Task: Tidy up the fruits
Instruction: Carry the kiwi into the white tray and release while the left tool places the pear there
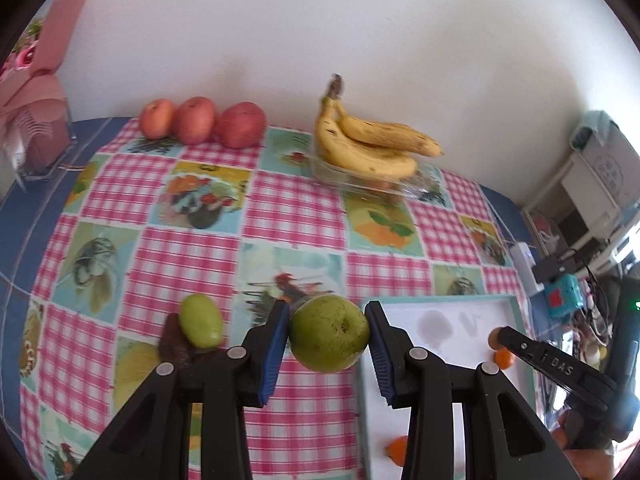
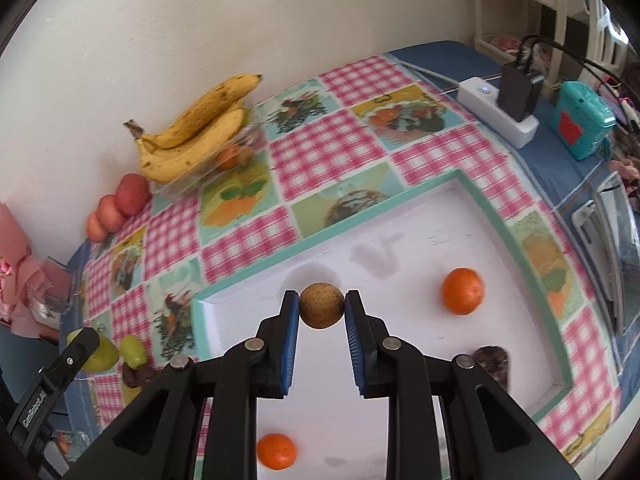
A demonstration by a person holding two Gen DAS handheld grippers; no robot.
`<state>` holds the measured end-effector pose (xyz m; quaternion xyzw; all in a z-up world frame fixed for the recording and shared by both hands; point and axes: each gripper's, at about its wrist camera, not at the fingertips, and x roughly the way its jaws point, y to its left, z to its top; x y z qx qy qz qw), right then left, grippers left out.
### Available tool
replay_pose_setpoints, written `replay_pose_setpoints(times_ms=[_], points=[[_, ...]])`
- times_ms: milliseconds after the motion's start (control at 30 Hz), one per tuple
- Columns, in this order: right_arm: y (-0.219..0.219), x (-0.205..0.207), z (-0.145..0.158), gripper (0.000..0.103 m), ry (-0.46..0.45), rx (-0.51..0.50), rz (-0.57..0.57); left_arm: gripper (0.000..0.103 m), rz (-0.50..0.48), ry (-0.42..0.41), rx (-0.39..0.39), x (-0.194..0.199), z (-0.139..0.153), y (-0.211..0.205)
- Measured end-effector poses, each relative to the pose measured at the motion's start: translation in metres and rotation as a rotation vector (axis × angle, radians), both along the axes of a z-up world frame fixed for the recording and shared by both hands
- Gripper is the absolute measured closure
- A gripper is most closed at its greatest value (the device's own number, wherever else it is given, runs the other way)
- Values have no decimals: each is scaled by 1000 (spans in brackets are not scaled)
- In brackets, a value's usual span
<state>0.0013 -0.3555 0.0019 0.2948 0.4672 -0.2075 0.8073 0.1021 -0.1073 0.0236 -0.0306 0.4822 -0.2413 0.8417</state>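
Note:
My left gripper (image 1: 329, 330) is shut on a large green fruit (image 1: 329, 333), held just above the tablecloth left of the white tray (image 1: 448, 308). A smaller green fruit (image 1: 201, 321) lies to its left against a dark brown fruit (image 1: 173, 345). My right gripper (image 2: 322, 309) is shut on a small round brown fruit (image 2: 322, 311) above the white tray (image 2: 400, 216). Two oranges (image 2: 463, 291) (image 2: 277, 451) and a dark fruit (image 2: 493, 362) lie in the tray. Bananas (image 1: 370, 140) rest on a clear container, and three red apples (image 1: 200, 120) line the wall.
A checked fruit-print cloth (image 1: 192, 256) covers the table. A clear holder with pink paper (image 1: 40, 132) stands at the far left. A white power strip with a black adapter (image 2: 504, 100) and a teal device (image 2: 580, 120) sit at the table's right edge.

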Motion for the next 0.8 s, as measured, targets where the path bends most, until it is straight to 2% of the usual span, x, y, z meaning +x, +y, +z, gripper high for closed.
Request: replay_pose_setpoints(times_ms=[200, 433, 800], points=[[-21, -12, 2, 79, 10, -30, -59, 62, -77, -2, 42, -13, -6, -31], [-38, -22, 7, 79, 22, -73, -98, 62, -121, 9, 39, -19, -11, -53], [-38, -19, 6, 79, 28, -82, -84, 62, -206, 6, 83, -28, -30, -91]])
